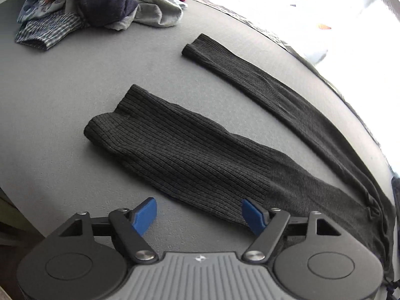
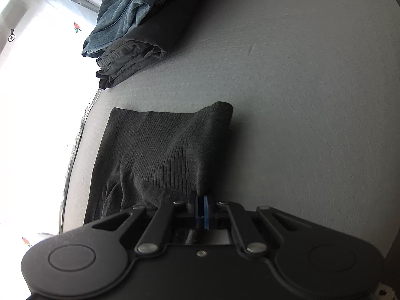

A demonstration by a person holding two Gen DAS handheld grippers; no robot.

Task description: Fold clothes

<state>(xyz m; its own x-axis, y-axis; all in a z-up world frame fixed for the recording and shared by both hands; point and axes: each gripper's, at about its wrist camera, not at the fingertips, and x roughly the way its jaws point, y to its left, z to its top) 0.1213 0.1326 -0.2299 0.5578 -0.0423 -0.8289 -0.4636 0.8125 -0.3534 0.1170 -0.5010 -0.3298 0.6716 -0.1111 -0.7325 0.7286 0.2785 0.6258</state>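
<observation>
- While the dark ribbed knit garment [image 1: 190, 155] lies spread flat on the grey tabletop [image 1: 62, 105], its two long legs run from the near right toward the far left, well apart at their cuffs.
- The nearer leg ends in a folded-looking cuff [image 1: 112, 122]; the farther leg [image 1: 250, 75] lies along the tabletop's far right edge.
- The left gripper [image 1: 200, 215] hovers at the near side of the nearer leg with its blue-padded fingers [image 1: 146, 215] spread wide, holding nothing; the right-hand pad sits over the leg's edge, contact not clear.
- In the right wrist view, the same dark garment [image 2: 162, 150] rises in a bunched ridge toward the right gripper [image 2: 202, 210], whose fingers are pressed together on a pinch of the fabric at its near edge.
- Beyond it, a stack of folded clothes [image 2: 130, 45], blue denim on top of dark pieces, sits at the far left of the tabletop [image 2: 312, 100].
- In the left wrist view, a loose pile of mixed clothes [image 1: 100, 7] lies at the far left corner.
</observation>
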